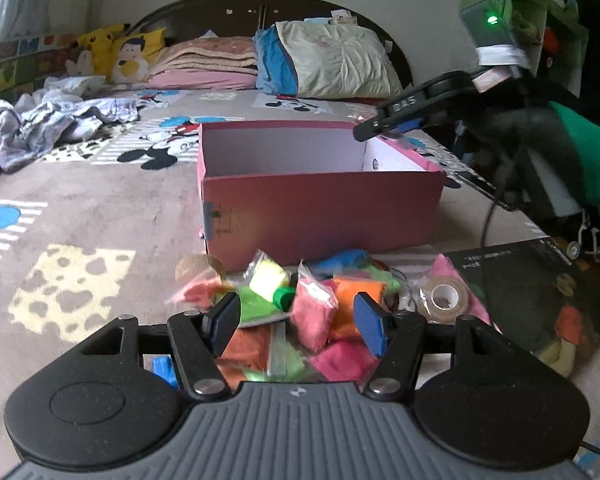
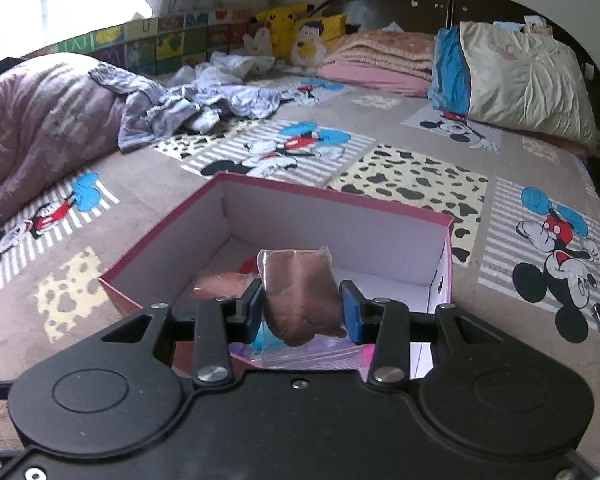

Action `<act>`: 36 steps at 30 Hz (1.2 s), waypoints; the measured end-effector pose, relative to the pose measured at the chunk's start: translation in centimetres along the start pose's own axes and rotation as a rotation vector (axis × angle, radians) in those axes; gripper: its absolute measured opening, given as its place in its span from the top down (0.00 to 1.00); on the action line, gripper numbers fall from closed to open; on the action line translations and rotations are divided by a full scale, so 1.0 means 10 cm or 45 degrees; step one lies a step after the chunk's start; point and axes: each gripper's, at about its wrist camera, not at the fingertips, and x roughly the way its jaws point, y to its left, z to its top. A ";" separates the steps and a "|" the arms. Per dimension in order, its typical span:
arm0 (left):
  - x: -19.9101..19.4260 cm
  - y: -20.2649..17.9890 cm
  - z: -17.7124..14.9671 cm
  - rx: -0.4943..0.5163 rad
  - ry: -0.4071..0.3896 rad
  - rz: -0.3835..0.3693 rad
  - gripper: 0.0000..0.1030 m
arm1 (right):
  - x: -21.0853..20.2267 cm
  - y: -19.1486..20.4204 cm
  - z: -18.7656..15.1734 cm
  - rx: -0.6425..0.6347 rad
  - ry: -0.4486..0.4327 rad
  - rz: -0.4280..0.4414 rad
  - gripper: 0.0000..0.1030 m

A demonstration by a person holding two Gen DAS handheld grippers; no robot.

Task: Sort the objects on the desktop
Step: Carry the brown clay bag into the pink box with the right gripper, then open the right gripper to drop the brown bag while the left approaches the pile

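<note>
Brown packet point(image 2: 300, 296) — clamped between right fingers point(image 2: 350, 312).

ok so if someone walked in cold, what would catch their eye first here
Probably the brown clay packet pinched in the right gripper, held over the open pink cardboard box on the Mickey Mouse bedspread. Next, the heap of bright clay packets in front of the box, just beyond the open left gripper, with a roll of clear tape at its right edge. At the headboard, a yellow Pikachu plush.
</note>
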 end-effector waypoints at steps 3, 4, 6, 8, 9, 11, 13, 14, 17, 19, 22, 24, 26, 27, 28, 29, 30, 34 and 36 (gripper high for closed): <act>-0.01 0.05 -0.08 -0.043 -0.005 -0.018 0.41 | 0.13 0.00 0.03 -0.023 0.035 -0.012 0.62; -0.01 0.06 -0.10 -0.054 0.000 -0.020 0.41 | 0.18 0.00 0.03 -0.028 0.048 -0.015 0.62; 0.00 0.08 -0.15 -0.069 0.013 -0.022 0.41 | 0.27 -0.02 0.05 -0.028 0.080 -0.017 0.62; 0.01 0.10 -0.18 -0.077 0.022 -0.025 0.41 | 0.35 -0.04 0.05 -0.017 0.105 -0.016 0.62; 0.01 0.11 -0.20 -0.079 0.026 -0.025 0.41 | 0.39 -0.05 0.05 -0.014 0.120 -0.016 0.62; 0.00 0.12 -0.23 -0.086 0.030 -0.031 0.41 | 0.47 -0.07 0.06 -0.008 0.151 -0.014 0.61; -0.01 0.13 -0.24 -0.094 0.028 -0.031 0.41 | 0.55 -0.08 0.05 -0.005 0.179 -0.018 0.61; -0.01 0.14 -0.24 -0.097 0.027 -0.030 0.41 | 0.58 -0.08 0.05 -0.002 0.193 -0.019 0.61; -0.03 0.17 -0.25 -0.111 0.024 -0.027 0.41 | 0.67 -0.09 0.05 -0.006 0.225 -0.024 0.61; -0.03 0.19 -0.24 -0.120 0.022 -0.022 0.41 | 0.71 -0.07 0.05 -0.022 0.243 -0.033 0.61; -0.04 0.20 -0.24 -0.137 0.024 -0.021 0.41 | 0.78 -0.07 0.05 -0.026 0.272 -0.050 0.61; -0.04 0.21 -0.24 -0.144 0.029 -0.022 0.41 | 0.83 -0.07 0.05 -0.024 0.287 -0.068 0.53; -0.03 0.21 -0.25 -0.150 0.033 -0.023 0.41 | 0.84 -0.07 0.04 -0.020 0.293 -0.075 0.52; -0.03 0.21 -0.25 -0.154 0.036 -0.023 0.41 | 0.85 -0.07 0.04 -0.019 0.295 -0.078 0.51; -0.03 0.22 -0.25 -0.157 0.038 -0.024 0.41 | 0.84 -0.08 0.04 -0.013 0.295 -0.075 0.50; -0.03 0.22 -0.25 -0.161 0.040 -0.024 0.41 | 0.83 -0.09 0.04 -0.004 0.290 -0.069 0.46; -0.03 0.23 -0.25 -0.166 0.044 -0.025 0.41 | 0.81 -0.09 0.04 0.005 0.283 -0.069 0.44; -0.03 0.22 -0.26 -0.160 0.069 0.002 0.41 | 0.66 -0.08 0.04 0.027 0.236 -0.064 0.42; -0.02 0.23 -0.27 -0.169 0.095 0.015 0.41 | 0.53 -0.05 0.02 0.023 0.198 -0.060 0.40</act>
